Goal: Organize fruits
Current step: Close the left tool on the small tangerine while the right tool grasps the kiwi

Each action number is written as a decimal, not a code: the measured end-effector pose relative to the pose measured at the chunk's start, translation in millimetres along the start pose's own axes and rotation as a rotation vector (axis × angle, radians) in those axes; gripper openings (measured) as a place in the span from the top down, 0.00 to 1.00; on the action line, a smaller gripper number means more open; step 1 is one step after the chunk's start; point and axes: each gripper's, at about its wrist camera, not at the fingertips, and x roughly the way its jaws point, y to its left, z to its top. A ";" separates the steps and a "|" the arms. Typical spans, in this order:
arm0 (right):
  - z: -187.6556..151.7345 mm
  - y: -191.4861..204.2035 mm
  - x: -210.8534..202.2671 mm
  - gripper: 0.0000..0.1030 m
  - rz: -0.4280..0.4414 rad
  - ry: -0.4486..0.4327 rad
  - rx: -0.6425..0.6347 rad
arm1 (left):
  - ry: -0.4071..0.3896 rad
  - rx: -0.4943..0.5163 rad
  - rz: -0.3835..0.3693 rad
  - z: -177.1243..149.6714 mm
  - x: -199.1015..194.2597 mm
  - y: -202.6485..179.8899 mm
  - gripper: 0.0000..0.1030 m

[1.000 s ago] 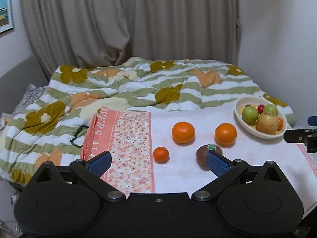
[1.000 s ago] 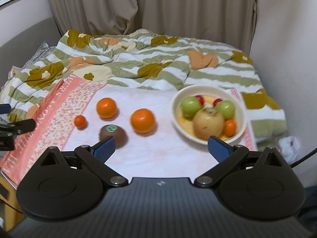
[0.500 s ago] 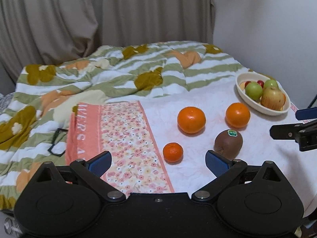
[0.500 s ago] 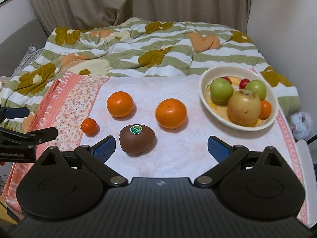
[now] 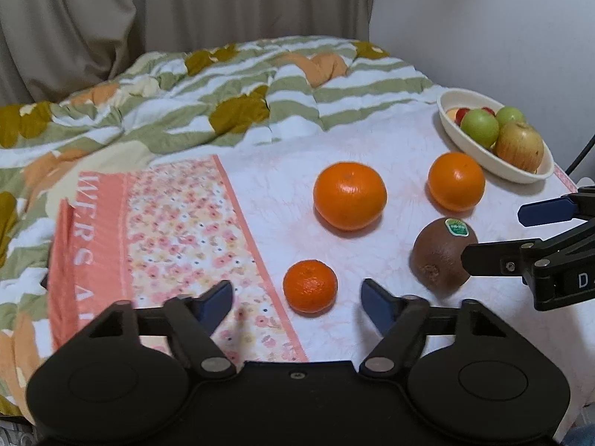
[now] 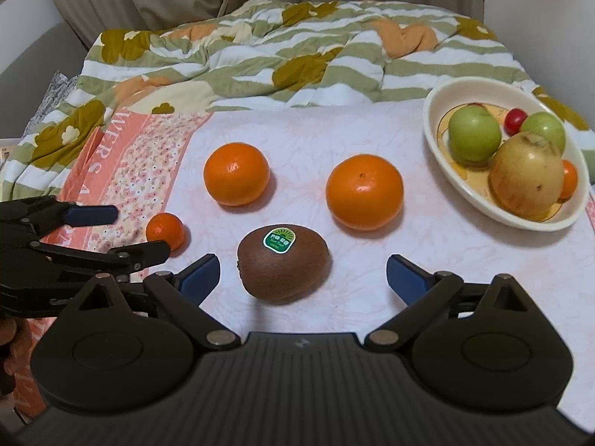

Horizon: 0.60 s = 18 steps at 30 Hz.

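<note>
A small mandarin [image 5: 310, 286] lies on the pale cloth just ahead of my open left gripper [image 5: 296, 303], between its fingertips. A brown kiwi with a green sticker [image 6: 284, 263] lies just ahead of my open right gripper [image 6: 302, 278]. Two larger oranges [image 6: 236, 173] [image 6: 364, 191] sit farther back. A cream bowl [image 6: 435, 148] at the right holds two green apples, a yellow apple, a small orange and a red fruit. The right gripper shows in the left wrist view [image 5: 494, 232], beside the kiwi [image 5: 444, 256]. The left gripper shows in the right wrist view [image 6: 141, 232], around the mandarin [image 6: 164, 231].
A pink floral cloth [image 5: 163, 245] lies left of the fruits. A rumpled green-striped quilt [image 6: 260, 55] covers the bed behind. Curtains and a wall stand at the back. The bed's right edge is just past the bowl.
Both grippers have moved forward and down toward the fruit. The left one now frames the mandarin and the right one has closed in on the kiwi. Both stay open.
</note>
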 end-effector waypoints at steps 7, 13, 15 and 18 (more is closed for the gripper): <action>2.4 -4.3 12.9 0.00 0.014 0.021 -0.005 | 0.033 -0.005 -0.019 1.8 21.8 -1.5 0.46; 3.7 -1.0 20.1 0.00 0.037 0.041 -0.026 | 0.033 -0.005 -0.030 2.2 23.5 -2.5 0.61; 4.5 0.6 22.3 0.00 0.042 0.043 -0.033 | 0.030 -0.003 -0.025 1.8 22.8 -3.5 0.61; 5.8 2.9 26.4 0.00 0.046 0.049 -0.048 | 0.021 -0.008 -0.012 1.5 20.9 -2.9 0.61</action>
